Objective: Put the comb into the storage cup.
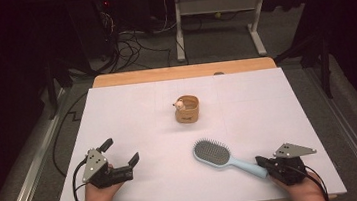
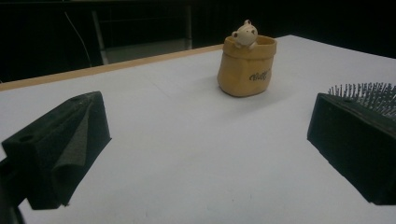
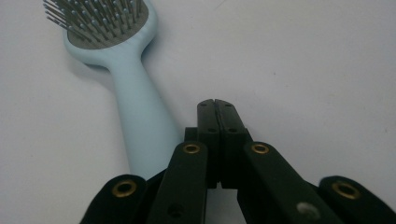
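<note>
A light-blue hairbrush [image 1: 225, 158] lies bristles-up on the white table cover, its handle pointing to the front right. My right gripper [image 1: 260, 162] sits at the handle's end. In the right gripper view its jaws [image 3: 216, 105] are shut on each other with nothing between them, and the brush handle [image 3: 137, 116] runs just to their left. A tan sack-shaped pot [image 1: 188, 109] with a small bear figure on its rim stands mid-table. My left gripper [image 1: 120, 152] rests at the front left, open, facing the pot [image 2: 246, 67], with the brush bristles [image 2: 369, 95] behind one jaw.
The white cover [image 1: 267, 106] spans a wooden table whose far edge [image 1: 183, 72] shows. Beyond it are floor cables [image 1: 130, 47] and a white desk frame [image 1: 217, 11]. A cable [image 1: 76, 184] trails from the left gripper near the front edge.
</note>
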Demonstrator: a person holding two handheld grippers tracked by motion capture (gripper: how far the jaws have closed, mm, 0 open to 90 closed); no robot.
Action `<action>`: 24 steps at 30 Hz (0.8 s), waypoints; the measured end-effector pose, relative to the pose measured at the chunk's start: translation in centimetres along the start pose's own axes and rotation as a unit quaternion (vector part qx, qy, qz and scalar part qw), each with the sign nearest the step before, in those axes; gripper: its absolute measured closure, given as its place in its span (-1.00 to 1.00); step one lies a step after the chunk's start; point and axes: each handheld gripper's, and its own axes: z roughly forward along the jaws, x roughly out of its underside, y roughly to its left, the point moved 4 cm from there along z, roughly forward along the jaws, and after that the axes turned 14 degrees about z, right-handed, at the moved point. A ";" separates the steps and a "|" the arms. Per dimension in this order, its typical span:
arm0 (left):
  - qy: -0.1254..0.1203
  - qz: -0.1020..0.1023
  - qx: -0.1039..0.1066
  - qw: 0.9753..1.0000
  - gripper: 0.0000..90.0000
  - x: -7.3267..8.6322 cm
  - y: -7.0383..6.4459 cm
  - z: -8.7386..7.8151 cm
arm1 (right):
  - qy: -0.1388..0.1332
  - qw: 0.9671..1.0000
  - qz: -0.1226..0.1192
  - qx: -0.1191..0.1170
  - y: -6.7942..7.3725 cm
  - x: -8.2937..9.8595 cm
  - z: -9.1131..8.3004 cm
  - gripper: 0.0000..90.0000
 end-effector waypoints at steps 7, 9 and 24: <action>-0.002 0.002 -0.007 1.000 -0.99 0.0 0.0 0.0 | 0.009 1.000 -0.005 -0.005 0.5 0.3 0.1 1.00; -0.002 0.001 -0.010 1.000 -0.99 0.0 0.1 0.1 | 0.009 1.000 -0.006 -0.008 0.7 0.3 0.1 1.00; 0.006 0.003 0.000 1.000 -1.00 0.3 -0.2 0.1 | -0.010 1.000 -0.011 -0.011 0.9 -0.1 -0.3 1.00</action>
